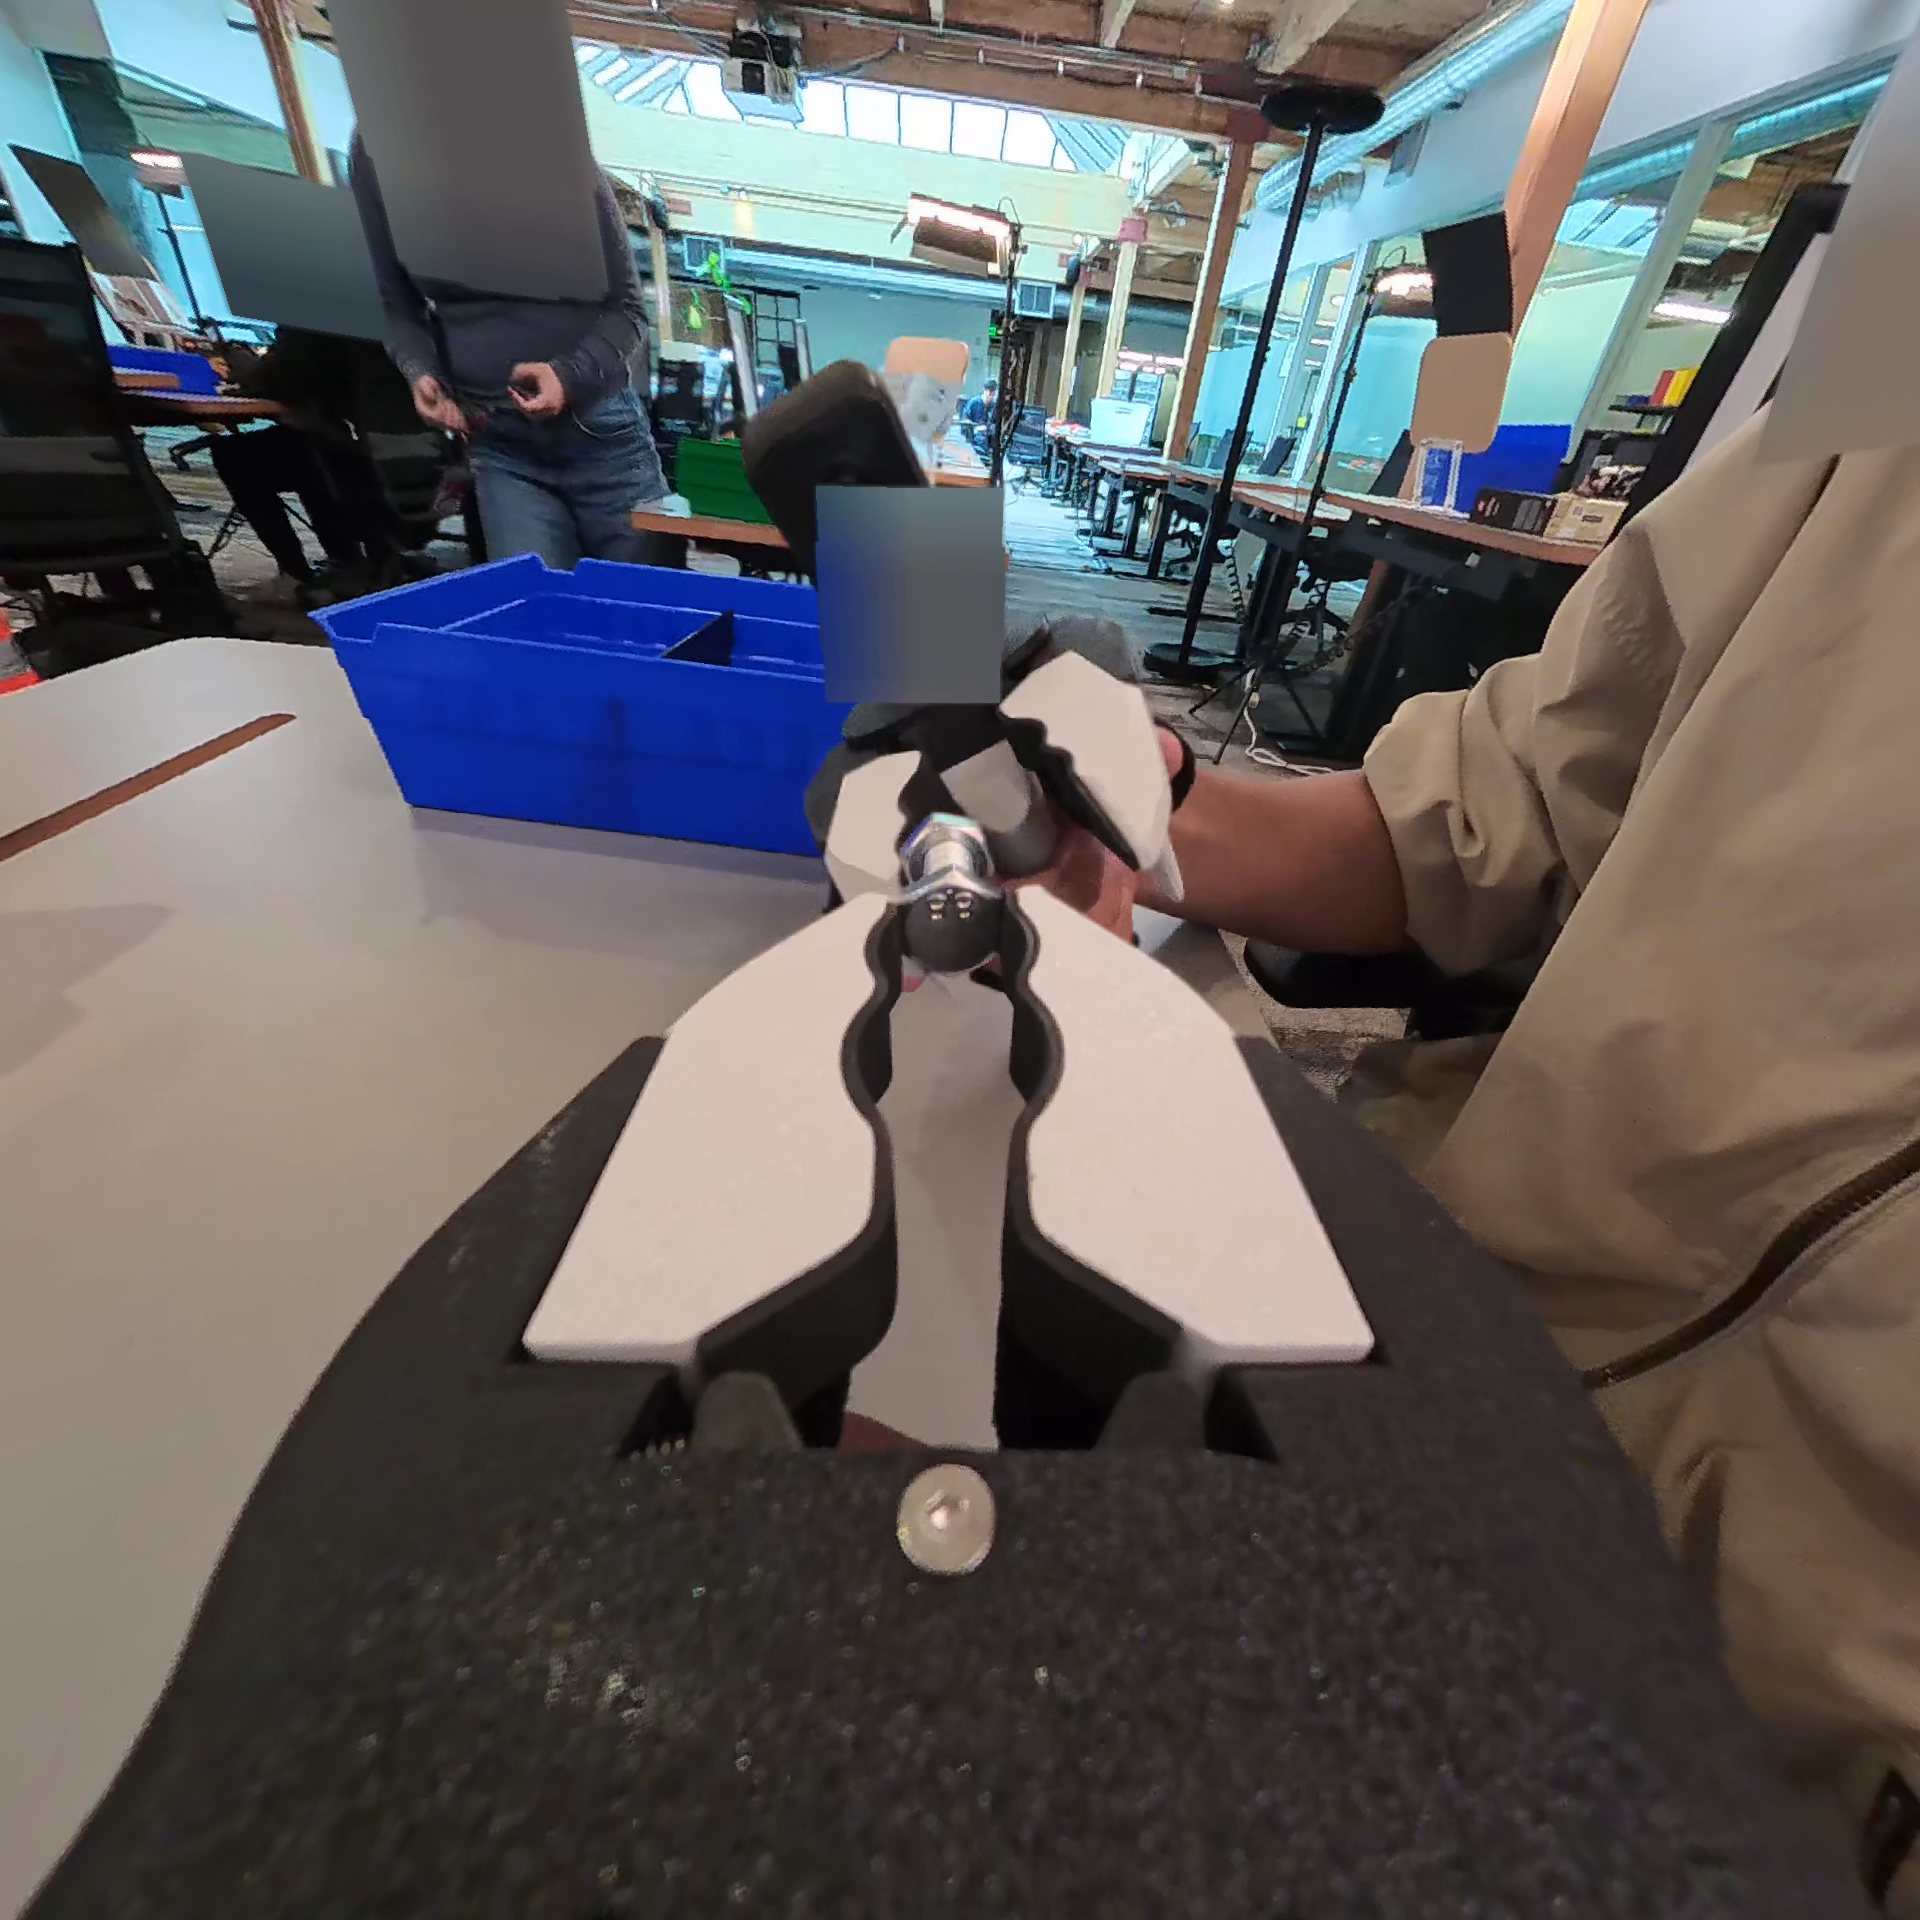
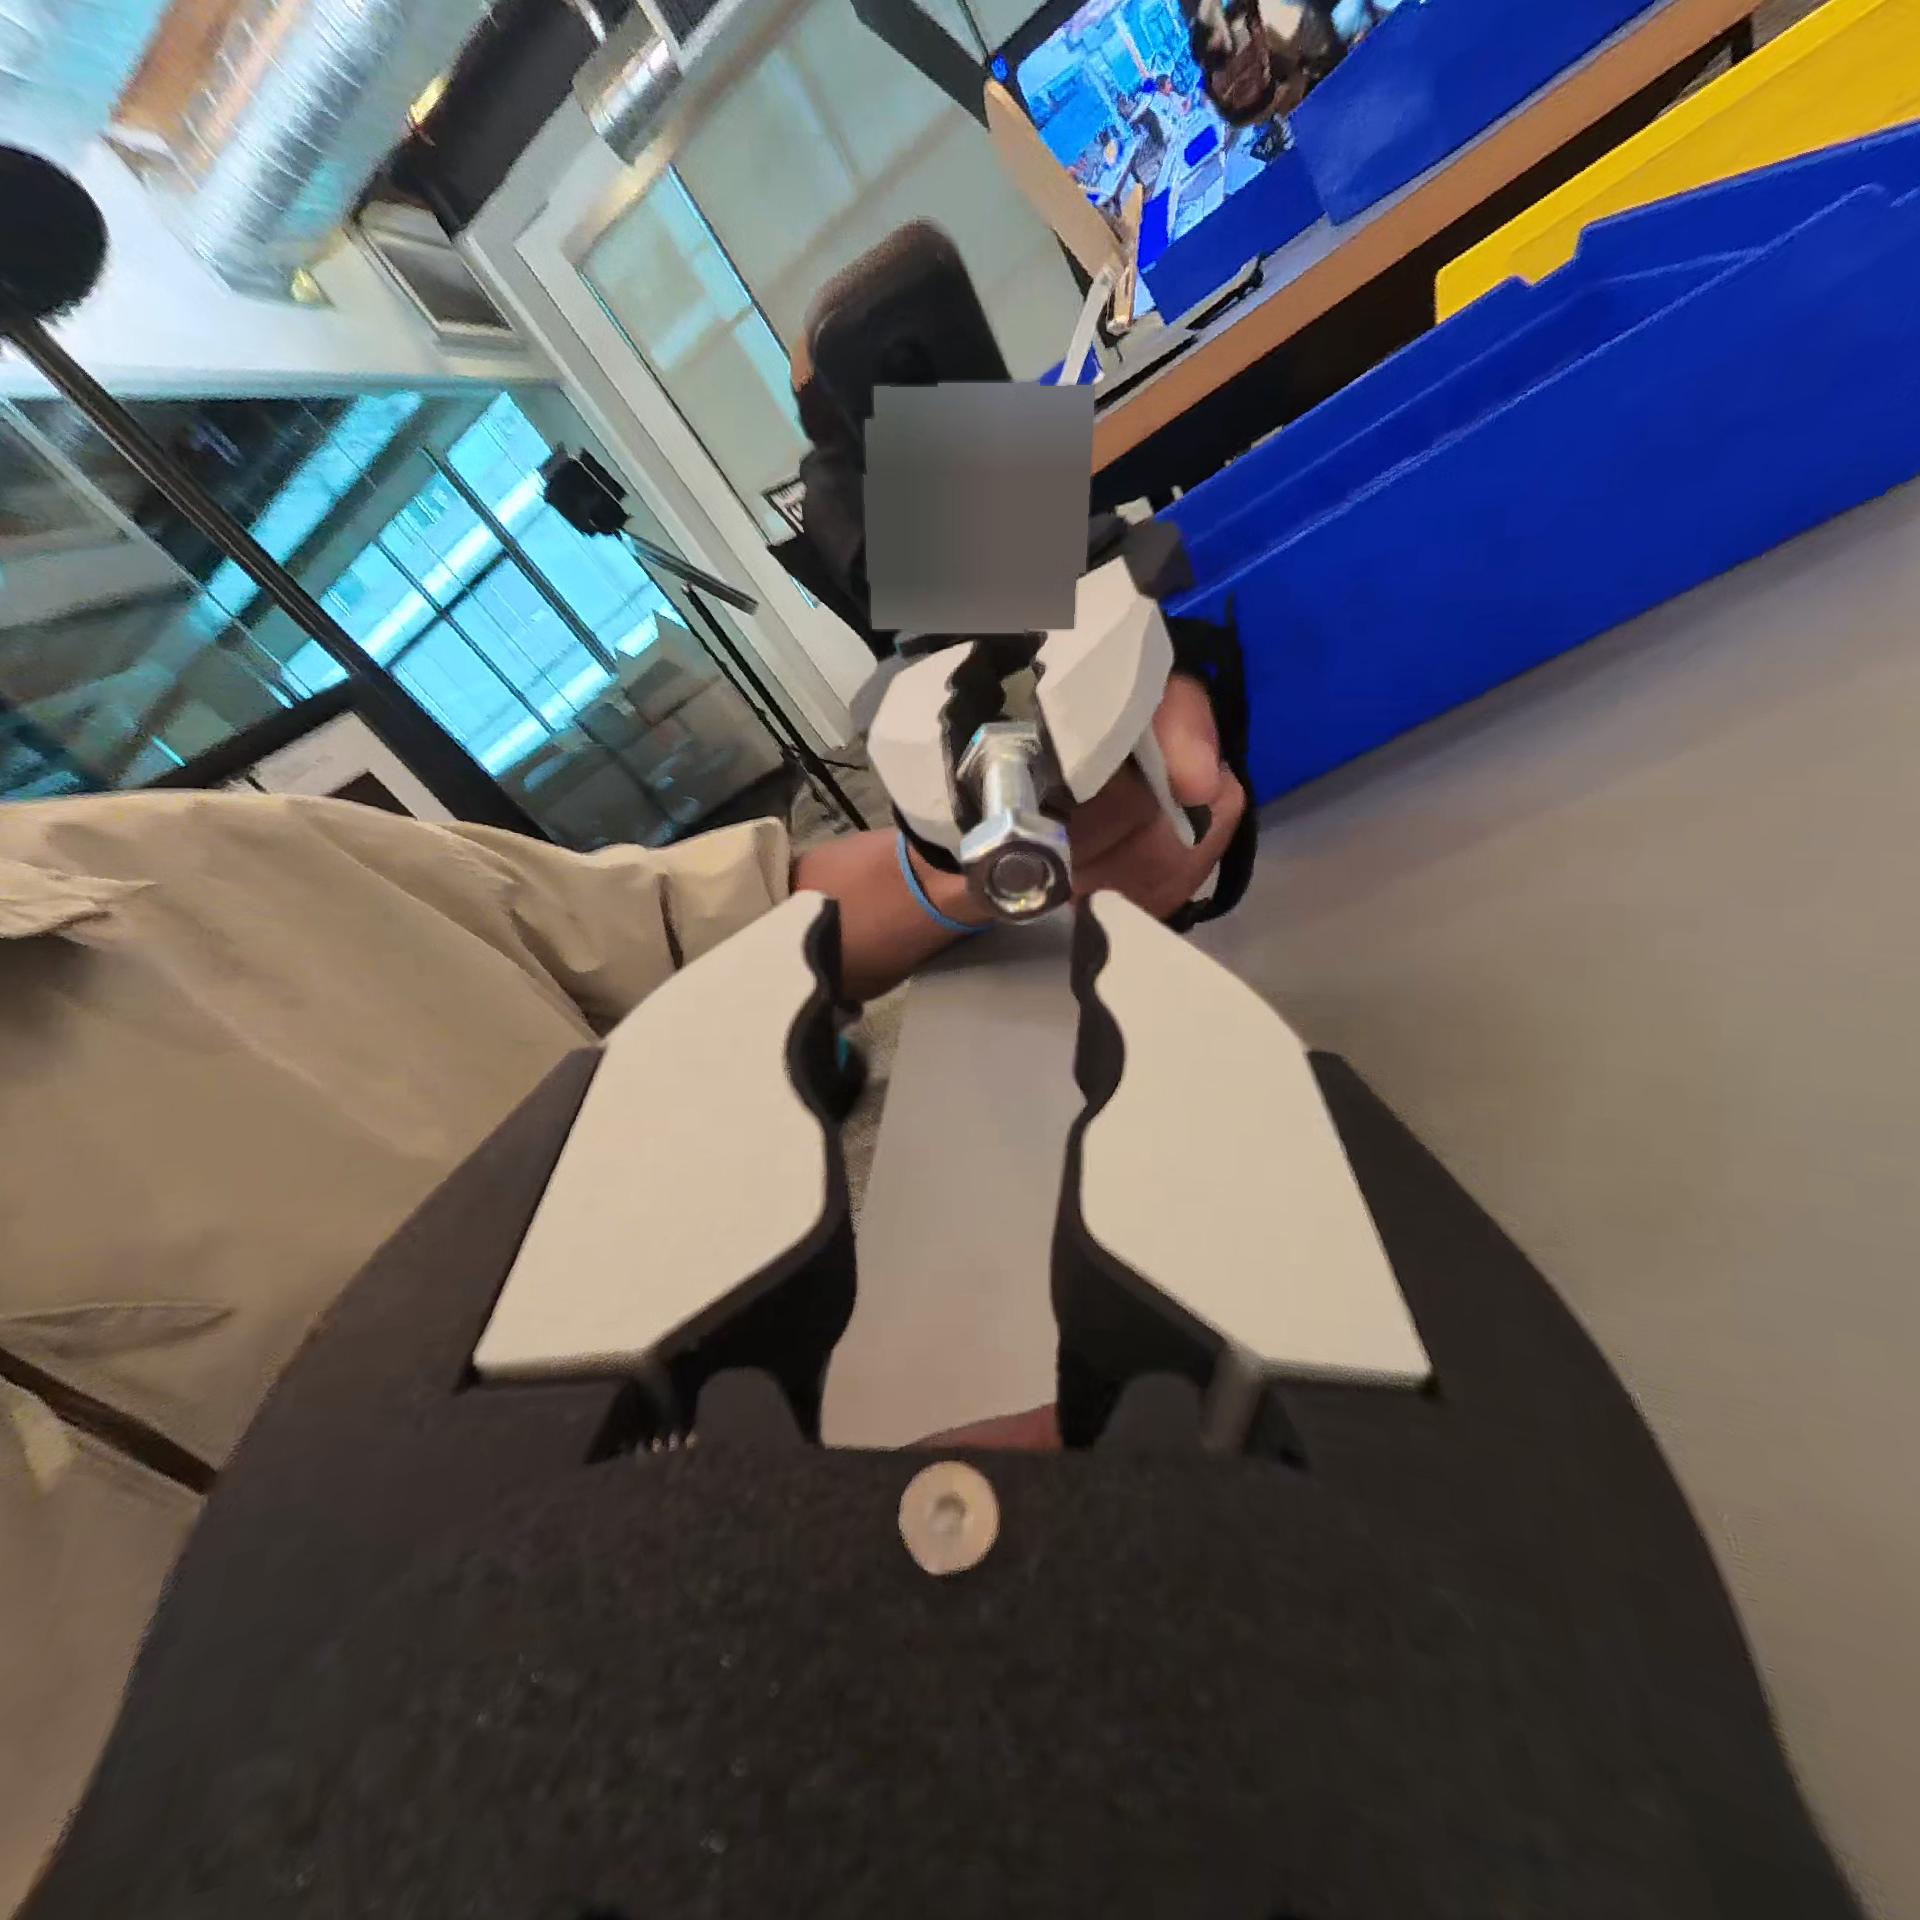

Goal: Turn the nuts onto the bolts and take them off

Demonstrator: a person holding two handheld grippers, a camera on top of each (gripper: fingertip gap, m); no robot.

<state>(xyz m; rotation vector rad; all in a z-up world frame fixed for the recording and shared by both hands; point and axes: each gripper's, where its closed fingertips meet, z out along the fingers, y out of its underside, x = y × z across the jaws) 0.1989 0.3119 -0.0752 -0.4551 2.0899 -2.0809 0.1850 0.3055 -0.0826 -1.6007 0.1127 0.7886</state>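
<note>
Beige sleeves cover both forearms, which come in from the person's side and meet over the grey table. The right hand and the left hand each wrap a handle, so that the two tongs point tip to tip. A dark strap runs round each hand, and a blue band sits at the left wrist.

The left gripper has its white fingers drawn together at the tips and clamps the head end of the bolt. The wavy black pads curve round the metal on both sides. The right gripper stands parted, with a wide gap of table showing between its fingers. The nut sits just ahead of this gripper's mouth and nearer its right-hand tip. Whether that tip touches the nut cannot be told.

The bolt is bright silver steel and is held clear of the table, in line with both tongs. Its hex nut sits at the free end, with the tip of the shank showing in the middle of the nut. A short length of bare shank lies between the nut and the left gripper's tips.

Beyond the tips of the left gripper, a blue bin rests on the table.
</note>
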